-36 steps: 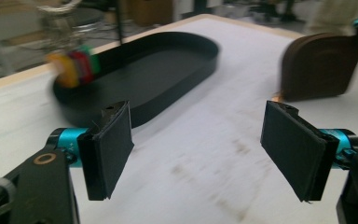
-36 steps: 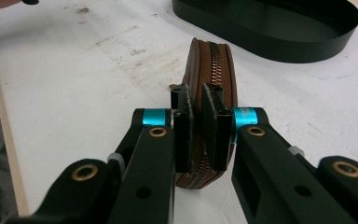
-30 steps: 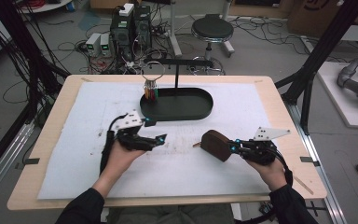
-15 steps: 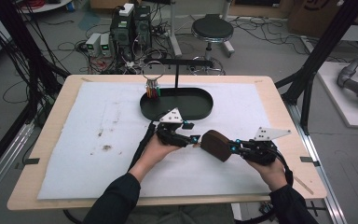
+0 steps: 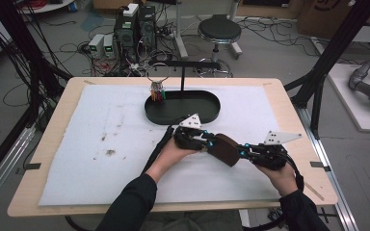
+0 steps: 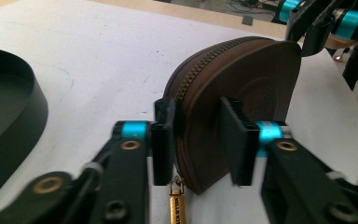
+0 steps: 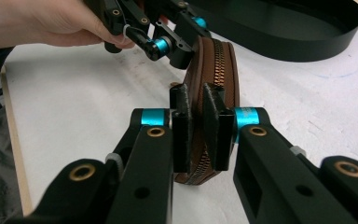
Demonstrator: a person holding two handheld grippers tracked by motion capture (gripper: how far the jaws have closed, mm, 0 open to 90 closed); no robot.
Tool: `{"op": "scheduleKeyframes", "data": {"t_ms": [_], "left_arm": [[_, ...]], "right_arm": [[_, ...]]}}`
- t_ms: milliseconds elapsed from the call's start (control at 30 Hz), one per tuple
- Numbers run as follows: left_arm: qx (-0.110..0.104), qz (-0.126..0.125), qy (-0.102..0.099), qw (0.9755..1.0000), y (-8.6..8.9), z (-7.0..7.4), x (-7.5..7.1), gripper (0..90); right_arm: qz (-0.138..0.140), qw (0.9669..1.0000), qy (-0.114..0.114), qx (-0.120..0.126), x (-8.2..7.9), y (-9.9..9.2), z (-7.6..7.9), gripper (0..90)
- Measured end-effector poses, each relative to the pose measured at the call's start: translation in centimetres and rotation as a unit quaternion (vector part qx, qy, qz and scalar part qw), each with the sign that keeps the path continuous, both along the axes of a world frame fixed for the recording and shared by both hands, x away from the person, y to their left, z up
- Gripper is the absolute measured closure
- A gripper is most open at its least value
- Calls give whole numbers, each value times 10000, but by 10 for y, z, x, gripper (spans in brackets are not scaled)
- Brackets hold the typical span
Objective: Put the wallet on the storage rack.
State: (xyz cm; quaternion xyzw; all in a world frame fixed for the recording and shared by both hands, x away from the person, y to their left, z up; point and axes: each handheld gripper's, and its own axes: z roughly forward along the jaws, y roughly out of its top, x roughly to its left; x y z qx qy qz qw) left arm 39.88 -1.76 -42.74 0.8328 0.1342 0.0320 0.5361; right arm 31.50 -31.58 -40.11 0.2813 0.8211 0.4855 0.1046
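A brown zipped pouch (image 5: 224, 149) is held on edge just above the white mat, between my two grippers. My right gripper (image 5: 241, 153) is shut on its right end; in the right gripper view the pads clamp the zipper edge of the pouch (image 7: 214, 60) around the gripper's middle (image 7: 196, 126). My left gripper (image 5: 207, 143) has just been closing on the other end. In the left gripper view its jaws (image 6: 198, 135) press on both sides of the pouch (image 6: 251, 74). A gold zip pull (image 6: 176, 205) hangs below.
A black oval tray (image 5: 183, 118) sits behind the grippers, with a stand whose ring carries small coloured items (image 5: 156, 89). The white mat (image 5: 101, 144) covers the wooden table. Stools, cables and equipment stand on the floor beyond.
My left hand has moved right across the mat to the pouch and its jaws have closed on the pouch's left end. The right hand and pouch stayed put.
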Motion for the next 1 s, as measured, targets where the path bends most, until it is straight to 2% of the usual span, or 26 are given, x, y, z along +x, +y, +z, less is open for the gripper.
{"op": "scheduleKeyframes", "data": {"t_ms": [33,67,133,167,200,233,267,333,367,433,467,500,533,600,667,833,933,967,1000], "left_arm": [[23,2,-49,10000,1,1,0,706],[66,-1,-100,9999,1,1,0,753],[123,-33,-162,9998,1,2,-1,789],[123,-33,-162,9998,1,2,-1,793],[134,-33,-173,9998,1,2,-2,798],[167,-56,-268,9995,1,2,-3,800],[167,-56,-268,9995,1,2,-3,801],[172,-77,-351,9992,2,2,-4,803],[162,-81,-381,9991,3,2,-6,805],[174,-82,-387,9991,3,2,-7,805],[173,-75,-399,9990,4,2,-9,806],[156,-80,-385,9991,4,2,-10,807],[156,-80,-385,9991,4,2,-10,808],[167,-94,-381,9991,5,2,-11,809],[159,-103,-373,9991,6,2,-12,810],[157,-105,-367,9991,9,2,-16,809],[38,-4,-364,9993,15,4,-17,801],[38,-4,-364,9993,15,4,-17,764],[-10,65,-331,9994,17,5,-17,764]], "right_arm": [[0,10000,0,0,0,0,0,820],[-22,10000,12,6,0,0,0,809],[-57,10000,6,42,1,-3,0,728],[-57,10000,6,42,1,-3,0,728],[-128,9999,25,102,2,-4,0,636],[-222,9996,49,136,2,-5,0,584],[-222,9996,49,136,2,-5,0,584],[-341,9992,95,206,4,-7,-1,519],[-444,9984,202,286,6,-9,-3,423],[-466,9980,287,318,7,-9,-5,396],[-460,9970,513,357,13,-10,-10,372],[-437,9967,594,326,15,-10,-12,357],[-437,9967,594,326,15,-10,-12,357],[-399,9957,789,260,18,-7,-16,350],[-335,9958,840,166,19,-3,-19,383],[-40,9966,818,1,19,5,-21,630],[46,9967,813,8,19,5,-20,660],[41,9965,832,36,19,5,-20,664],[41,9965,832,36,19,5,-20,664]]}}
